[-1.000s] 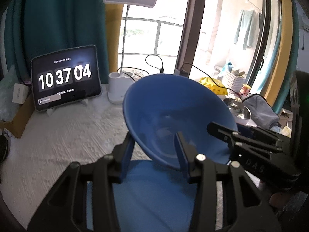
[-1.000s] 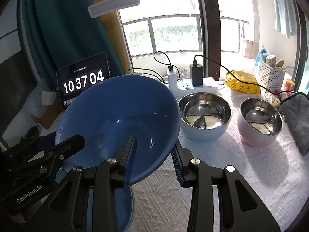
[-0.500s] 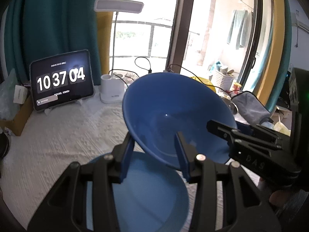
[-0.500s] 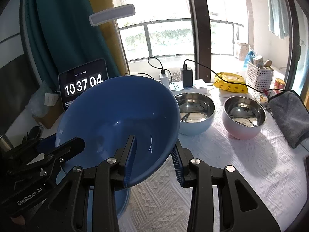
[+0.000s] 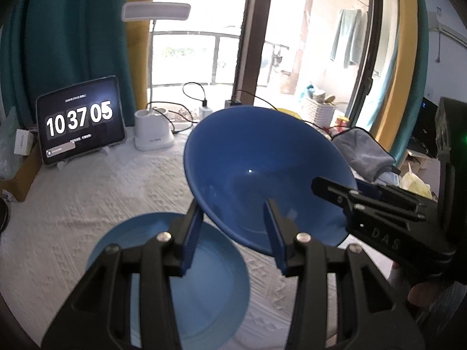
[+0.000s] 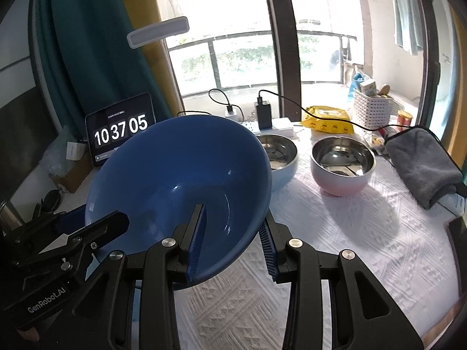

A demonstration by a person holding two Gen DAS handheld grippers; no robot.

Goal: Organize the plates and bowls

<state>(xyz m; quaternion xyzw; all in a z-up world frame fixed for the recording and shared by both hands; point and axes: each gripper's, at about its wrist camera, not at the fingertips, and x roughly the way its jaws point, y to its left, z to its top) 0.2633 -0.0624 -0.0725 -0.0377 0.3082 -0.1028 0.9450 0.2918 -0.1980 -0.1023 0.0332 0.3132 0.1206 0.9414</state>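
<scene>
A large dark blue bowl (image 5: 262, 169) hangs tilted above the table, held by its rim from two sides. My left gripper (image 5: 233, 233) is shut on the near rim, one finger inside the bowl and one outside. My right gripper (image 6: 233, 242) is shut on the rim as well; it also shows in the left wrist view as the right gripper (image 5: 364, 204). In the right wrist view the bowl (image 6: 181, 175) fills the centre and the left gripper (image 6: 87, 233) grips its left edge. A light blue plate (image 5: 204, 285) lies flat on the table under the left gripper.
Two steel-lined bowls stand at the back: a pale blue one (image 6: 281, 157) and a pink one (image 6: 343, 166). A grey towel (image 6: 423, 163), white basket (image 6: 372, 108), yellow packet (image 6: 328, 119) and power strip (image 6: 271, 127) are beyond. A tablet clock (image 5: 80, 119) and white lamp (image 5: 153, 134) stand back left.
Both grippers have carried the blue bowl to the right and off the light blue plate, which now shows more fully below. The grips have not changed.
</scene>
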